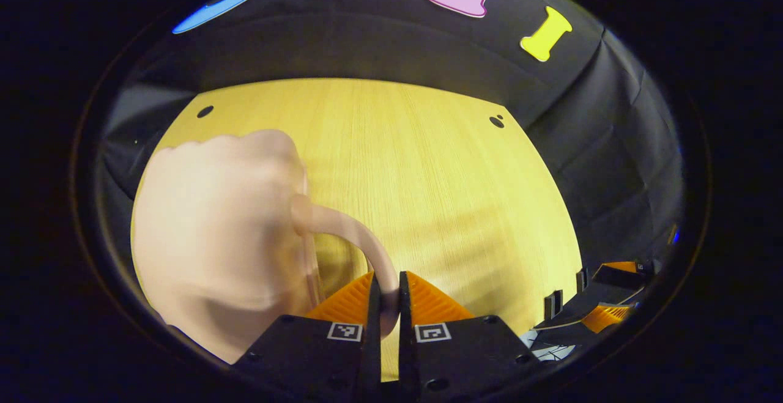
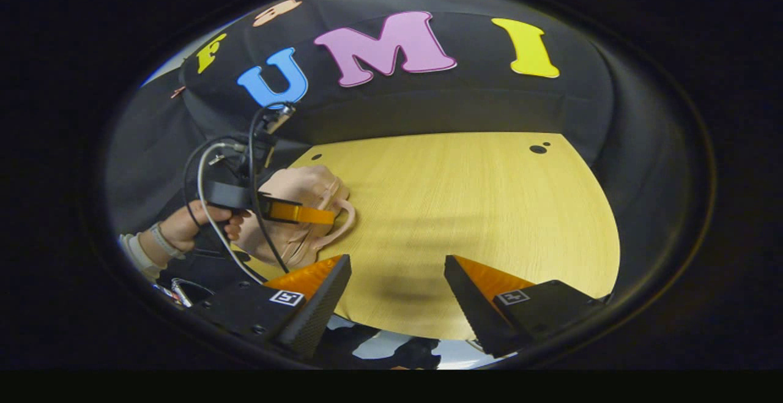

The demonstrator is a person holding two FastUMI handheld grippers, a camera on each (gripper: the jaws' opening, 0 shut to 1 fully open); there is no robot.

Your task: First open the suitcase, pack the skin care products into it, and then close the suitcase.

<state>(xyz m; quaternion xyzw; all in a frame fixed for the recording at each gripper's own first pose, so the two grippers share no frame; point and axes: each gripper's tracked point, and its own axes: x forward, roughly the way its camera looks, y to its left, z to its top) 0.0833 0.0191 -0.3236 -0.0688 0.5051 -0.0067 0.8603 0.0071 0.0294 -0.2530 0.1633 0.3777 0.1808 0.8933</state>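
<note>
The pale pink suitcase stands closed on the wooden table, its curved handle pinched.

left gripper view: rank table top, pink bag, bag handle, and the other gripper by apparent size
1. Table top, the widest thing in view.
2. Pink bag, though it sits near the camera, so that inflates it.
3 and 4. Bag handle and right gripper at the edge: both small, and too close to rank.

My left gripper is pinched shut on a thin handle at six o'clock; my right gripper hangs wide open, holding nothing.
</note>
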